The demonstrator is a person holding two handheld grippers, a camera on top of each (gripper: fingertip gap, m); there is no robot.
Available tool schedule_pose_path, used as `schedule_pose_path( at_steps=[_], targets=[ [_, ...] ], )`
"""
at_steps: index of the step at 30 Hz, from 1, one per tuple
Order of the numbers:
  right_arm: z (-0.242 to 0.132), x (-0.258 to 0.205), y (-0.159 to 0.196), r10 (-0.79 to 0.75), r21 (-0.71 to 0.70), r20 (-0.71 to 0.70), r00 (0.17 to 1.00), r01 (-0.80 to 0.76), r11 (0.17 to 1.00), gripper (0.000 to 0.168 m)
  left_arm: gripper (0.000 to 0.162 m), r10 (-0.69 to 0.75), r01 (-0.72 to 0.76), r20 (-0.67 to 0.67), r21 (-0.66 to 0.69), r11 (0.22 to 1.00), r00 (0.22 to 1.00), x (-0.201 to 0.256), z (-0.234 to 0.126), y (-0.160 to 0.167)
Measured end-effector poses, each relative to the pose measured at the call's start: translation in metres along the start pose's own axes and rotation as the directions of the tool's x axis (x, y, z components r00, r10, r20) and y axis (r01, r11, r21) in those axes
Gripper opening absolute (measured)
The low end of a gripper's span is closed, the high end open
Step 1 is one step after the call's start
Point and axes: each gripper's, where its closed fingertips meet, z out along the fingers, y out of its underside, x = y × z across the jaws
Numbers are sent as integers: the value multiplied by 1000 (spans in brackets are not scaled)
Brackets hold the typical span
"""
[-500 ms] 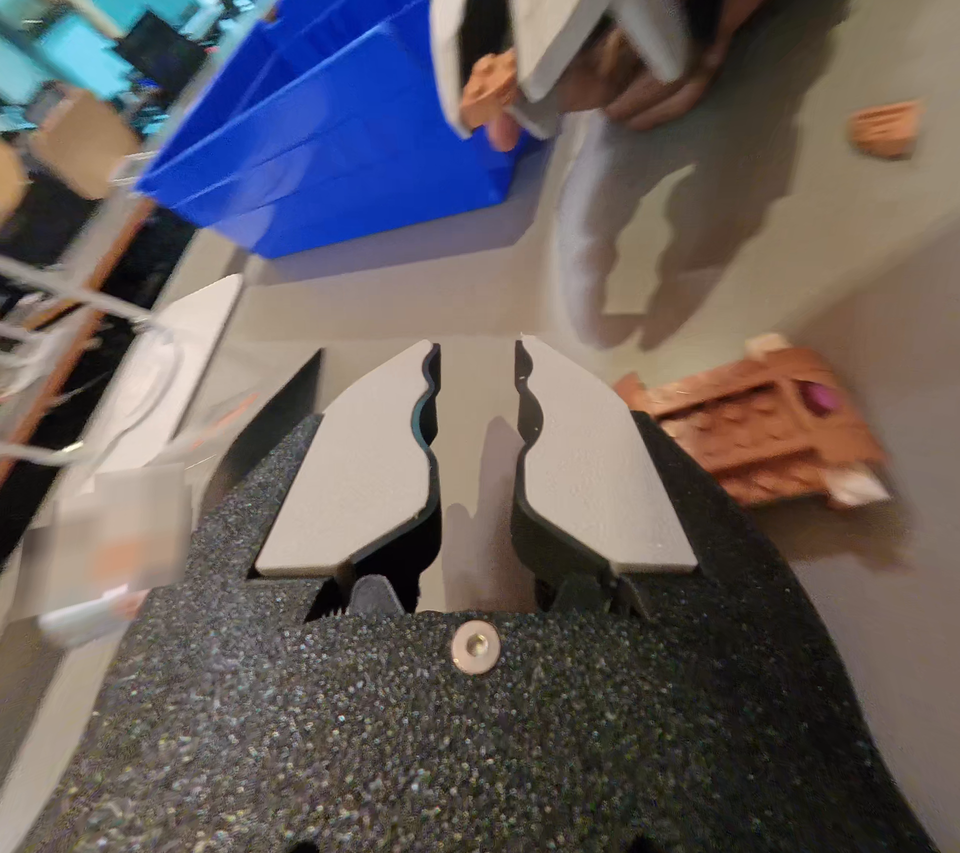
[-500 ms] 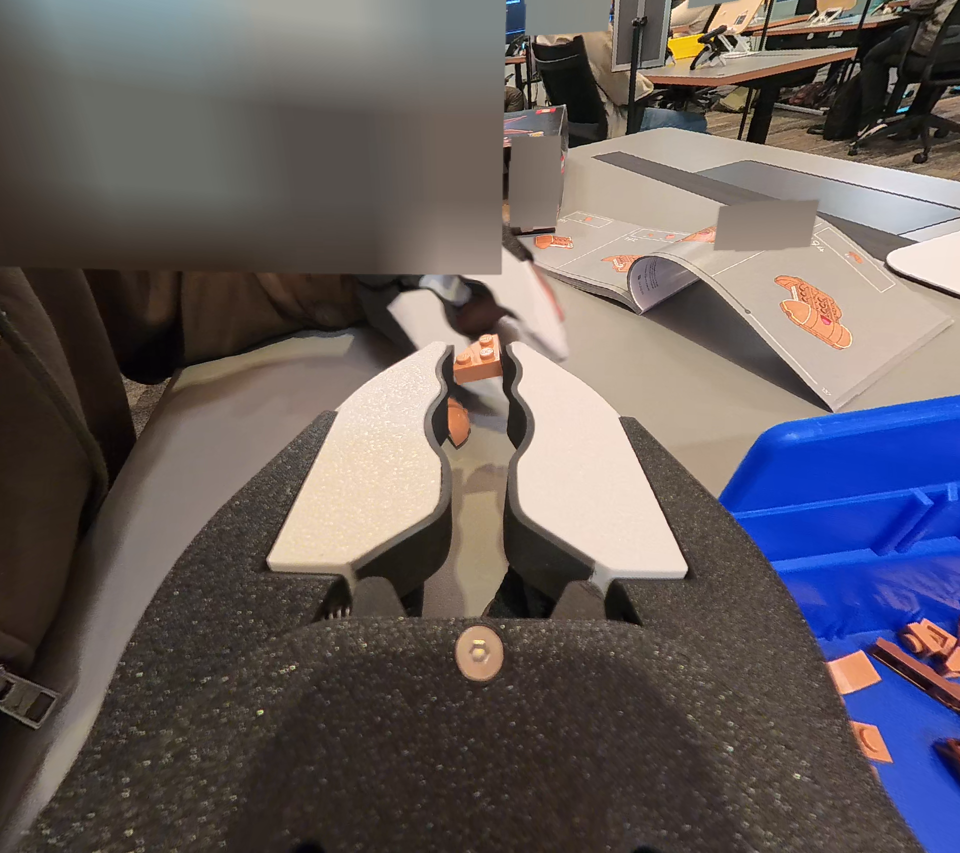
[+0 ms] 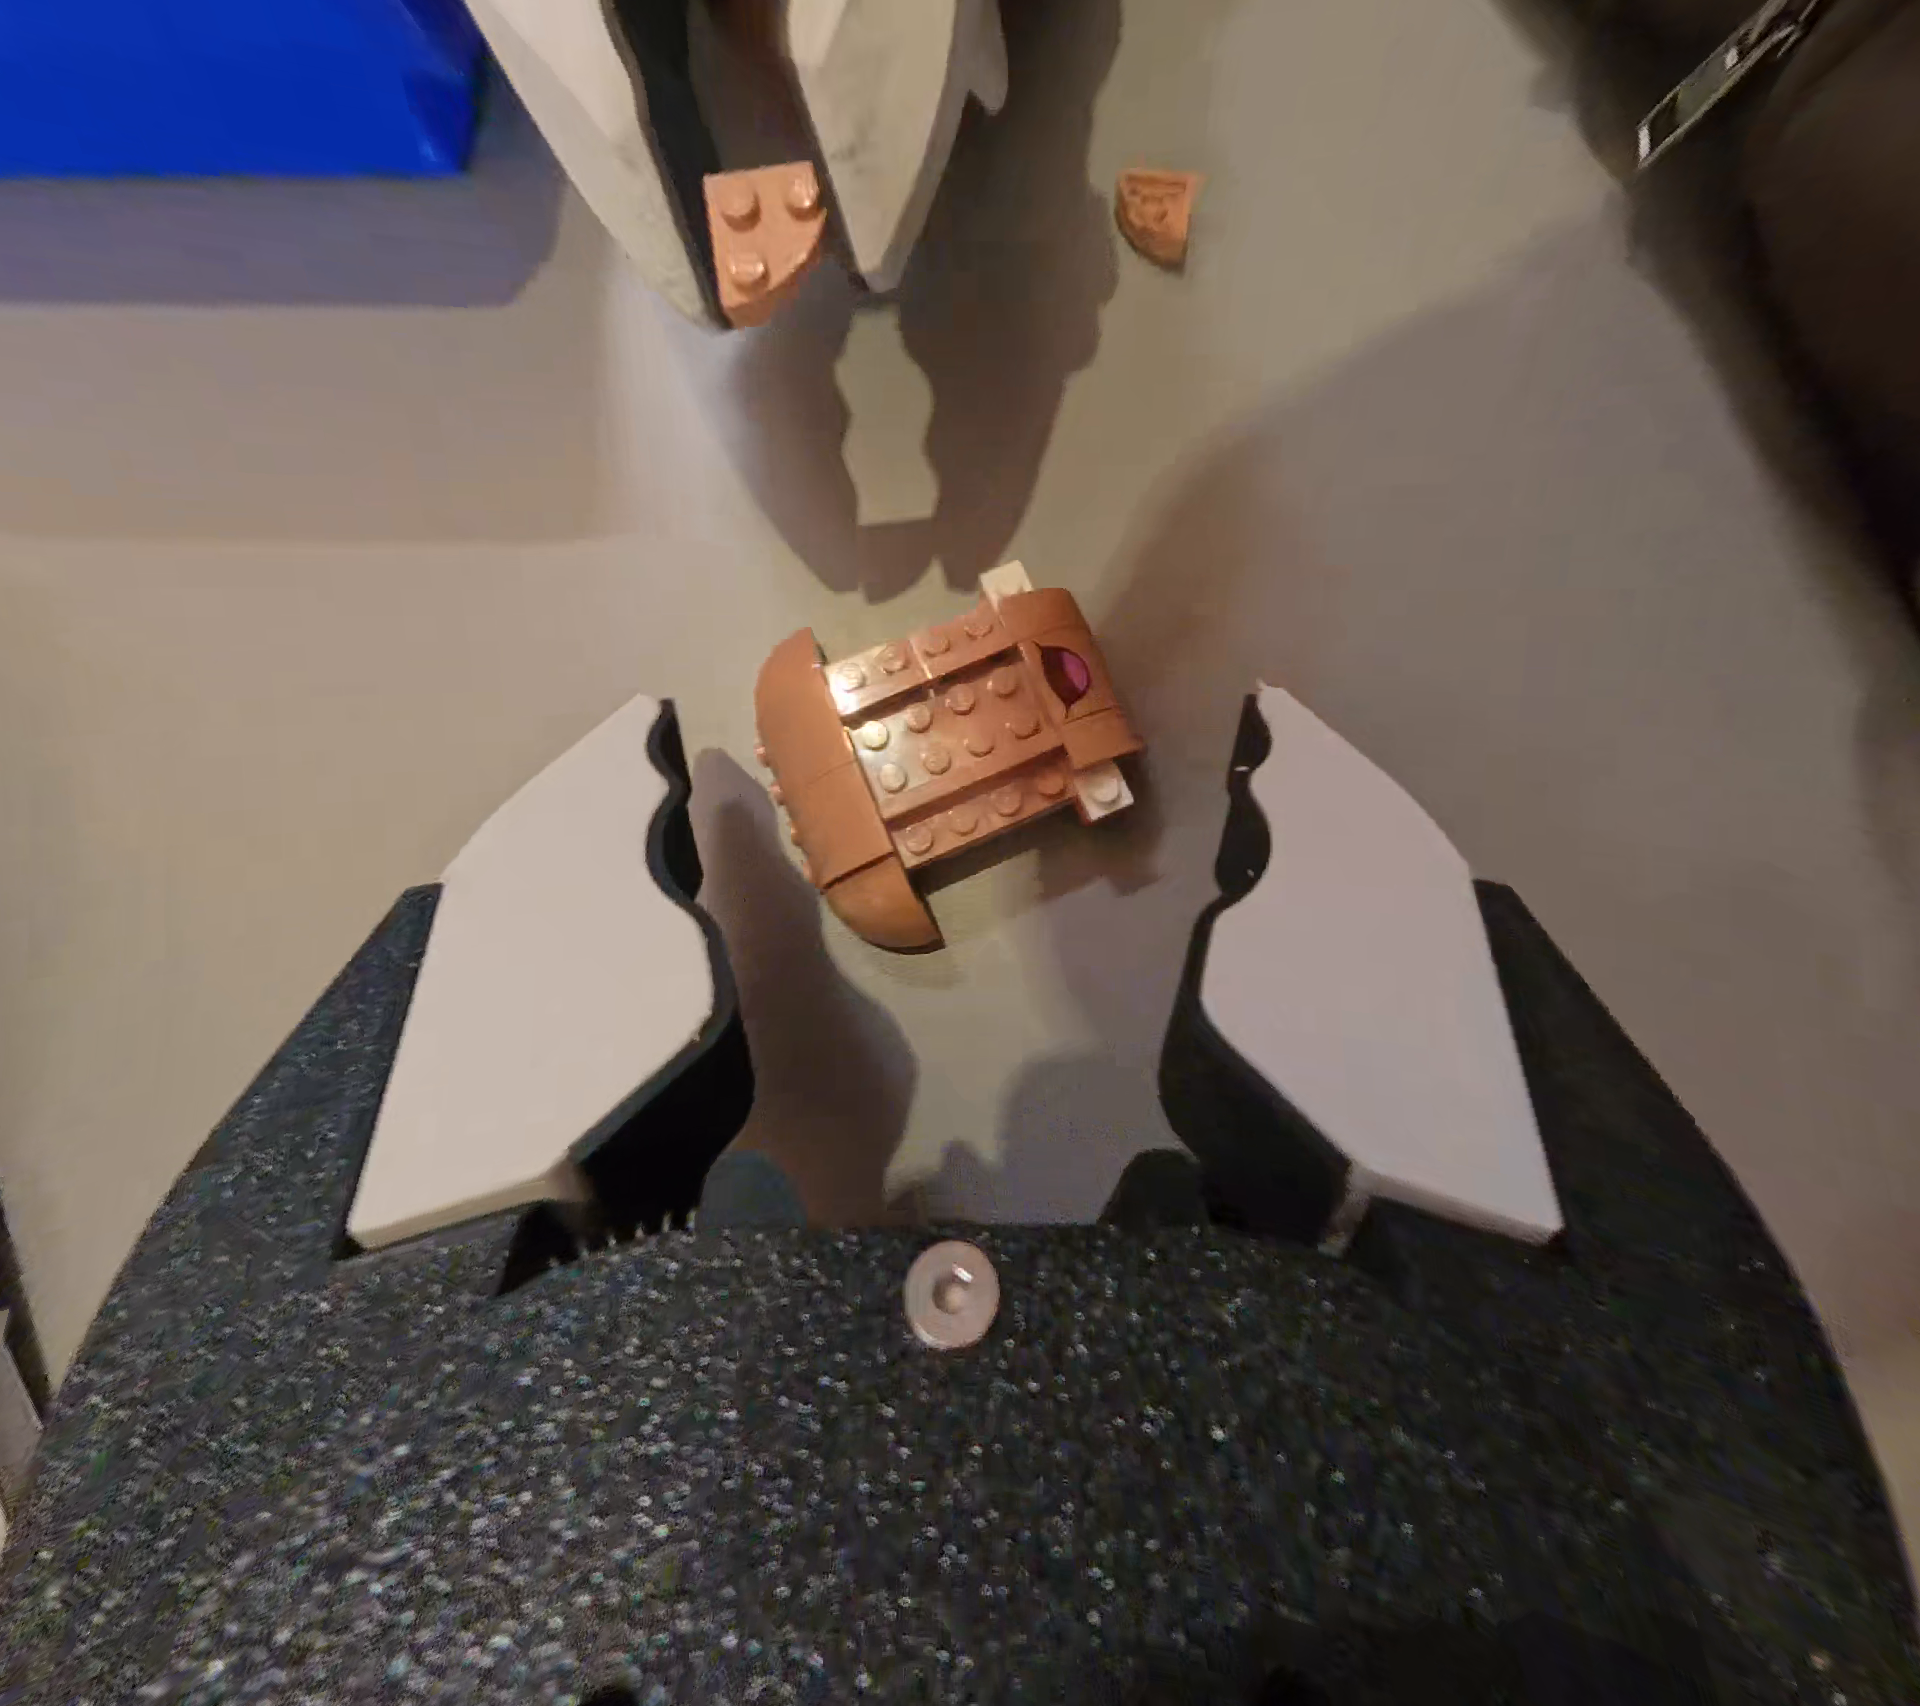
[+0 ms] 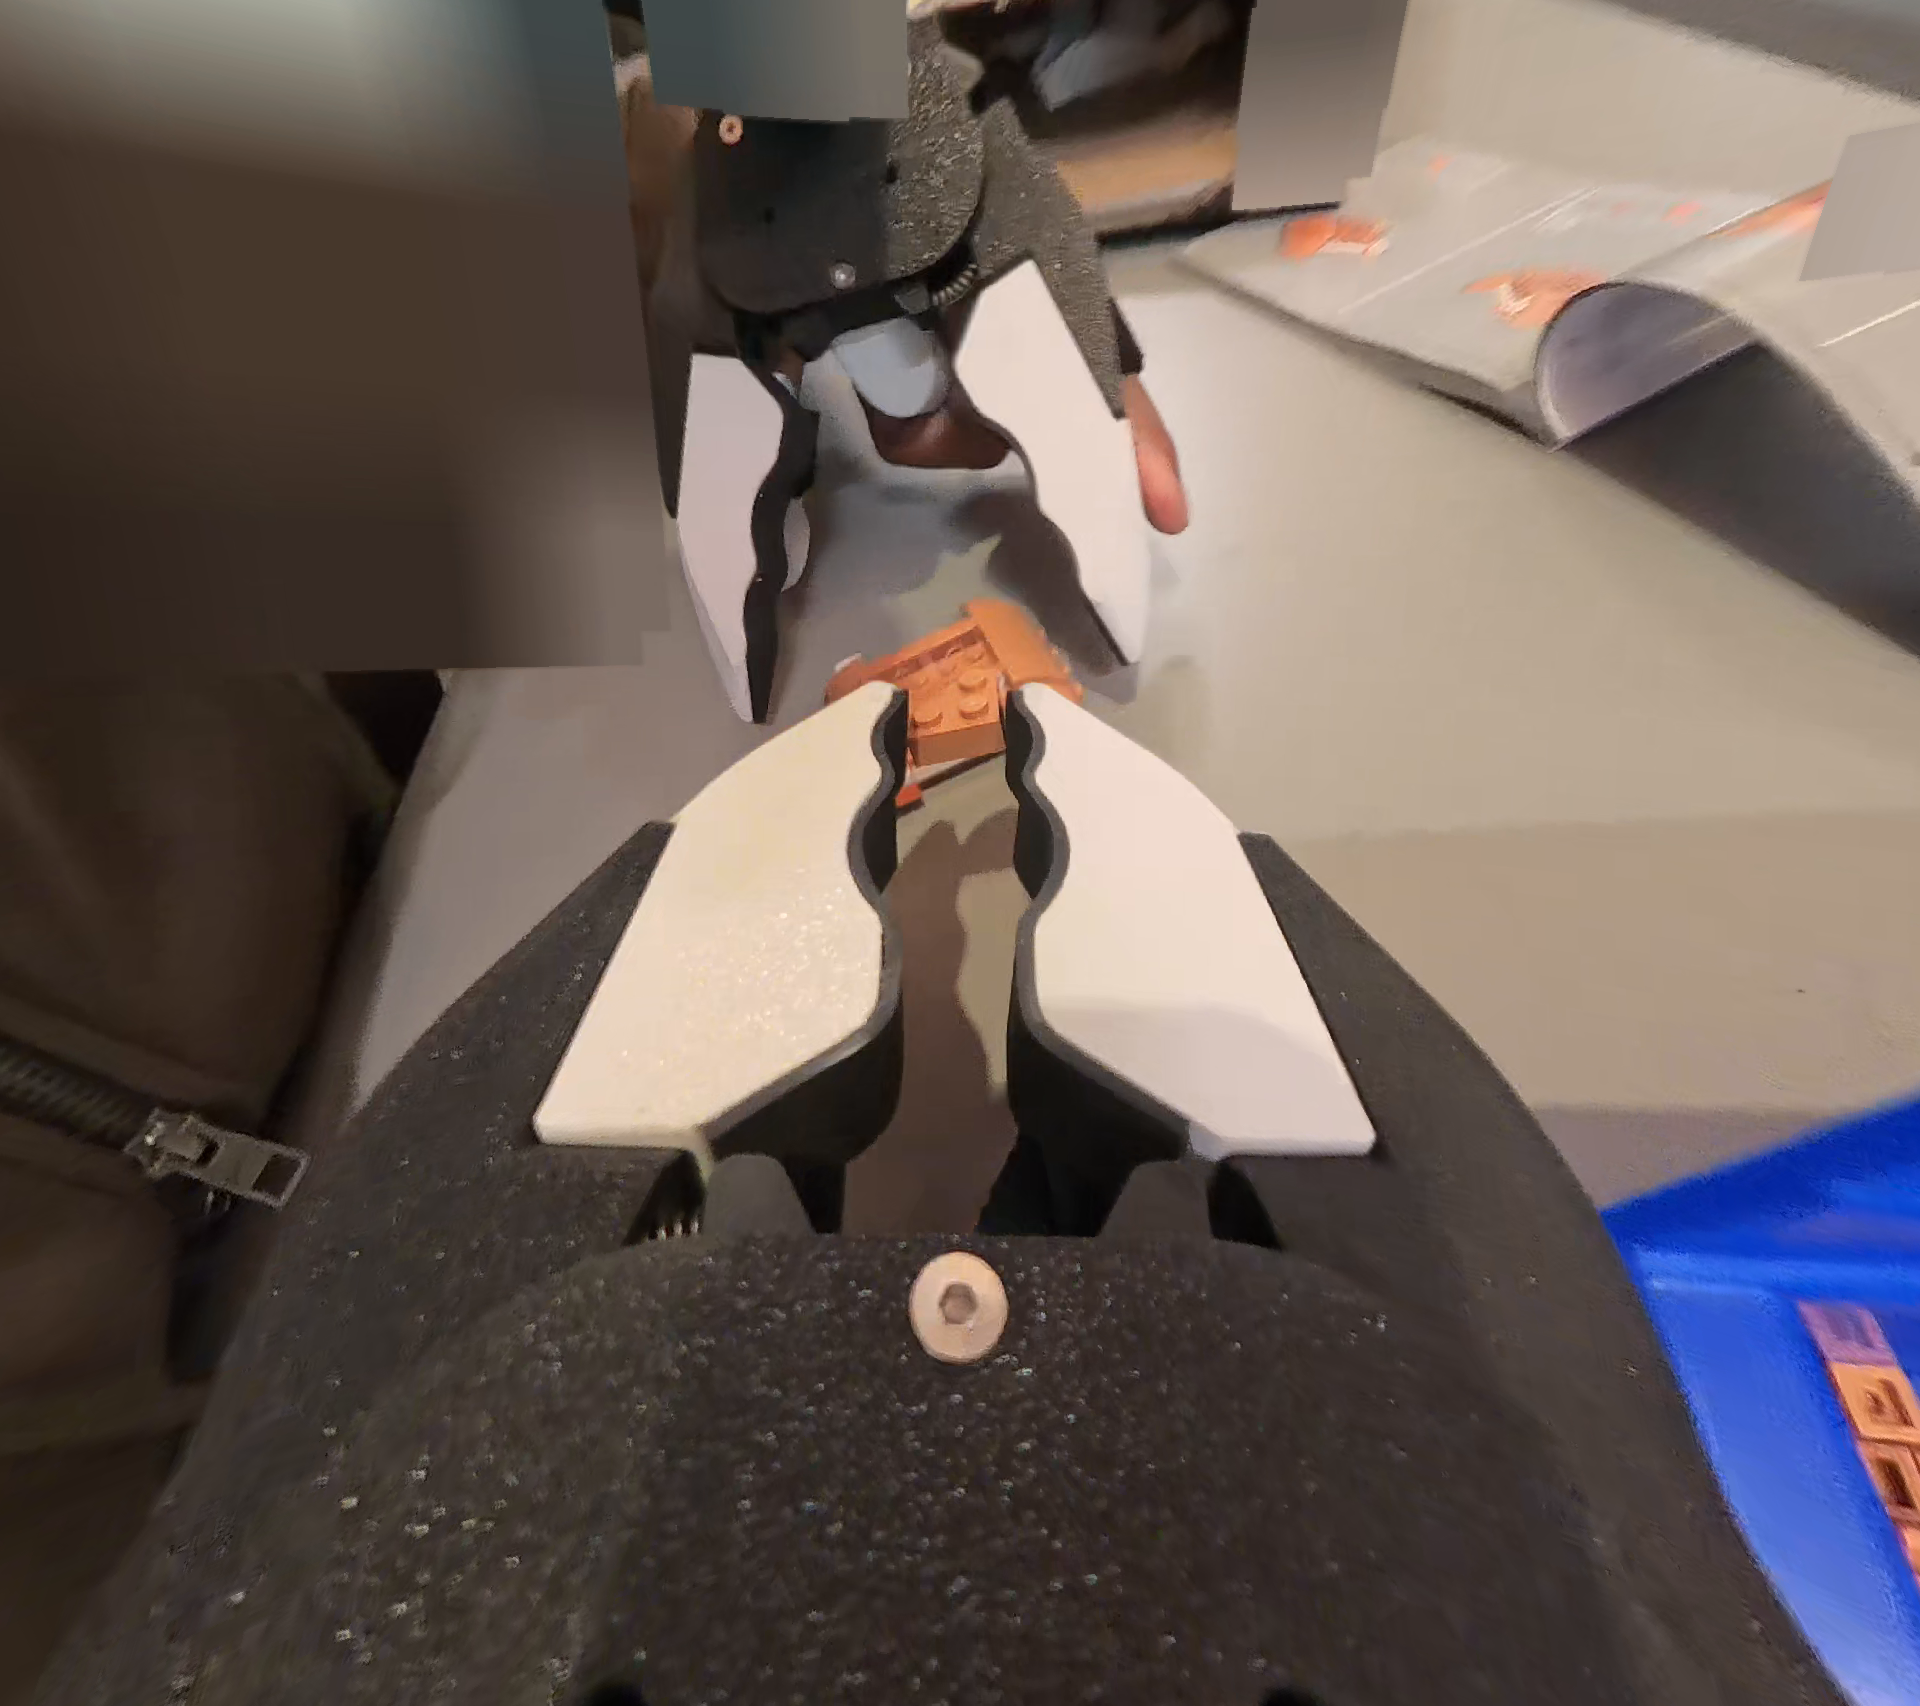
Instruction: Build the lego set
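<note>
**Holding a Small Brick Above the Brown Build**

Sitting on the grey table (image 3: 312,721), the brown build (image 3: 940,768) lies flat between the wide-open tips of the left gripper (image 3: 961,721), its long side slanting across that gap. The right gripper (image 4: 954,721) hangs just past it, pinching a small tan plate (image 3: 766,243), studs up, ready to press down.

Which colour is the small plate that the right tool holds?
The small plate is light tan-orange, seen best in the left wrist view.
</note>
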Motion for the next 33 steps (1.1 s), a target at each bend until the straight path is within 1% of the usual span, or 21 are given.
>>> schedule_pose_path(
  at_steps=[3,5,6,8,13,17,22,24,28,33],
  targets=[
    [3,-4,6,-12,-47,24,1000,13,999,17,104,3,-2,8,-82,997,1000,2,10,9],
    [4,-5,8,-8,-59,39,999,10,998,17,101,-13,15,22,-77,997,1000,0,13,5],
    [4,-6,9,-4,-66,48,999,7,998,17,94,-20,22,28,-76,997,999,-1,13,4],
    [4,-6,10,5,-72,60,998,-1,997,17,76,-36,38,31,-69,997,999,-4,13,3],
    [4,-10,12,14,-85,95,995,-6,996,17,75,-33,34,33,-38,999,999,-10,14,2],
    [3,-13,14,26,-92,126,992,-15,996,17,75,-53,53,43,14,999,998,-18,10,1],
    [1,-20,15,38,-101,180,983,-20,995,17,74,-28,20,40,205,979,999,-20,-1,-25],
    [1,-21,16,36,-105,191,981,-16,994,17,74,-17,7,40,250,968,999,-19,-3,-33],
    [1,-27,18,25,-121,226,974,3,993,18,74,24,-46,76,300,953,997,-18,-6,-43],
    [2,-33,21,11,-141,256,967,26,990,17,73,58,-83,89,307,948,994,-15,-4,-47]
  ],
)
